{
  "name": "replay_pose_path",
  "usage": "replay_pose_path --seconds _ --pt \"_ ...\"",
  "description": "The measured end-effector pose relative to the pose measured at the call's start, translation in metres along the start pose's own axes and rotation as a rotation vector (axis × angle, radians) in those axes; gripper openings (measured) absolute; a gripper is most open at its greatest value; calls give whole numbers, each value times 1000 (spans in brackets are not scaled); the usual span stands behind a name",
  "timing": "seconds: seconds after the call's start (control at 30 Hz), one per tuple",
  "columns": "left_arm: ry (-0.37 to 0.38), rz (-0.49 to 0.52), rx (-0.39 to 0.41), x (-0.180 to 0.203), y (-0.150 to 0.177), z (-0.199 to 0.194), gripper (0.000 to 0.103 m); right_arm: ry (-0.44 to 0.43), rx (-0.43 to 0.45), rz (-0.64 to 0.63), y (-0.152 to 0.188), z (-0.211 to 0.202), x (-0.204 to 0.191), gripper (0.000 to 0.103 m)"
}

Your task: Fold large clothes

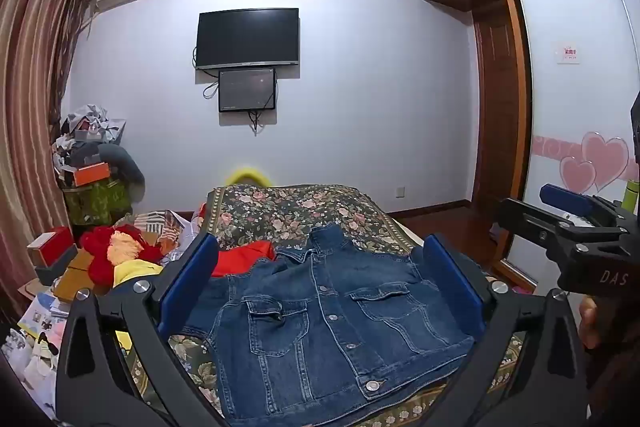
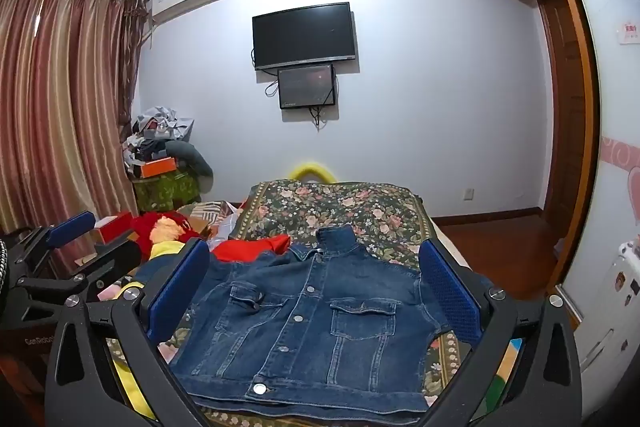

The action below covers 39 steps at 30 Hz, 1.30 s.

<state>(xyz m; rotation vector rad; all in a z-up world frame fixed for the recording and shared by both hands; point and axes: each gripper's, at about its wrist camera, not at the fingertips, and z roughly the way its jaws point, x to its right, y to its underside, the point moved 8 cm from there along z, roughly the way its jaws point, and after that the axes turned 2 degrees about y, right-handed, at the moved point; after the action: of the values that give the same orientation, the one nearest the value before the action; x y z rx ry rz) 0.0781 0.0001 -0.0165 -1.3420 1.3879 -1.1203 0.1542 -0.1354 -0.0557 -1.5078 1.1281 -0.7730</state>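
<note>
**Denim jacket folded on the floral bedspread, both grippers hovering above it**

We see the denim jacket lying front-up on the floral bedspread, buttoned, with its sleeves tucked out of sight so it forms a compact rectangle (collar at the far end, hem nearest us). A red garment lies at the jacket's far-left corner, partly under it as far as we can tell.

The left gripper hangs over the jacket with its blue-padded fingers spread wide, one on either side of the cloth and holding nothing. The right gripper is likewise held above the jacket, its fingers wide apart and empty. In the left wrist view we also catch the right gripper at the right edge, near us, off the side of the bed.

To the left of the bed sits a heap of clutter: boxes, red and yellow cloth. On the far wall hangs a dark television, with a smaller screen just below it.
</note>
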Motion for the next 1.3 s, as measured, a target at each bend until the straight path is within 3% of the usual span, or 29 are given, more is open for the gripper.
replay_pose_path --seconds 1.3 --pt "-2 -31 -13 -9 3 3 103 -1 -19 6 4 2 4 103"
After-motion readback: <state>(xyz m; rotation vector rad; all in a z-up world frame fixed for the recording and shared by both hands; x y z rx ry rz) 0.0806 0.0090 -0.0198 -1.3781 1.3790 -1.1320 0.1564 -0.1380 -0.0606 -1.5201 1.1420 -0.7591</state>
